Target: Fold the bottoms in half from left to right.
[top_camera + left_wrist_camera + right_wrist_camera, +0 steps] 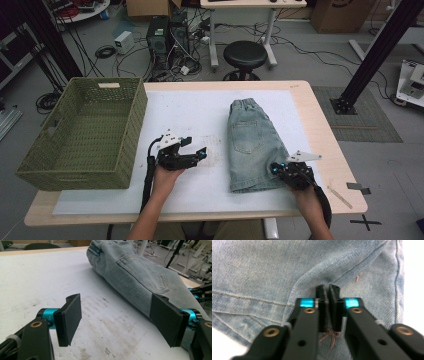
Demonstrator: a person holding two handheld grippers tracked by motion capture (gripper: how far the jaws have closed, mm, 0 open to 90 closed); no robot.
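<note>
Denim shorts [252,145], one pair, pinched by right gripper [278,168]; one basket [85,132].

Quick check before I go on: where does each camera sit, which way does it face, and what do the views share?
High view: above the person's side, facing forward and down on the table; both forearms, left gripper, right gripper.
Left gripper view: rides the left gripper, jaws apart, facing the denim shorts.
Right gripper view: rides the right gripper, jaws pinched on denim.
Shared: all three show the shorts.
</note>
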